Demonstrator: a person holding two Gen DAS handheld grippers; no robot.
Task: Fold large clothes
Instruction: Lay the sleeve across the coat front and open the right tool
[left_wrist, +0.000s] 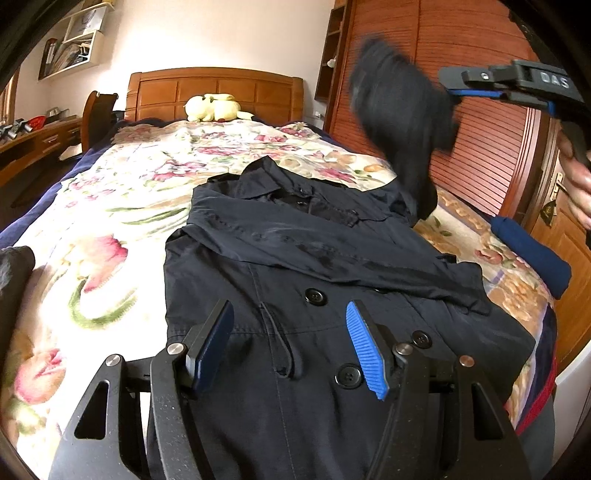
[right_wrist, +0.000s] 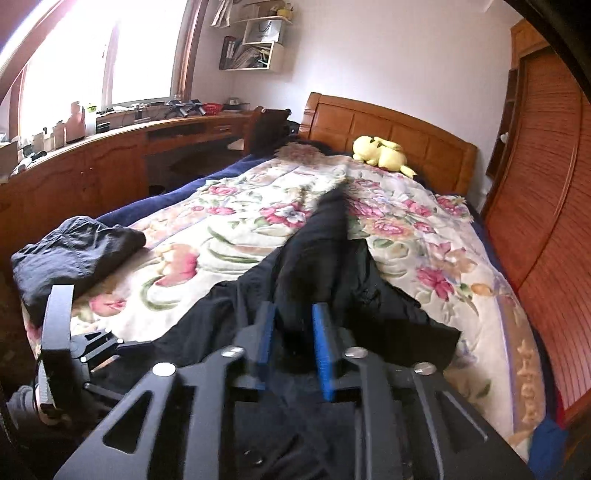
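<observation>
- A dark navy coat (left_wrist: 314, 266) lies face up on the floral bedspread (left_wrist: 122, 206), its hem at the foot edge of the bed and its collar pointing toward the wooden headboard (left_wrist: 214, 92).
- One sleeve already lies folded across the chest, just above the top button.
- The right gripper (right_wrist: 293, 336) is clamped on the other sleeve (left_wrist: 399, 110), which it holds in the air above the bed's right edge; the cloth is blurred.
- The left gripper (left_wrist: 291, 343) hovers with its jaws spread wide and empty, just over the buttoned front near the foot edge.
- Risk, as I judge it: the raised sleeve could drag the shoulder off the bedspread and rumple the sleeve already laid, since nothing pins the body down.
- Risk: only a bunch of fabric is pinched, so it might slip out mid-swing and land twisted.
- A second dark garment (right_wrist: 74, 251) sits crumpled at the bed's left edge, well apart.
- A yellow plush toy (right_wrist: 380, 153) rests by the headboard.
</observation>
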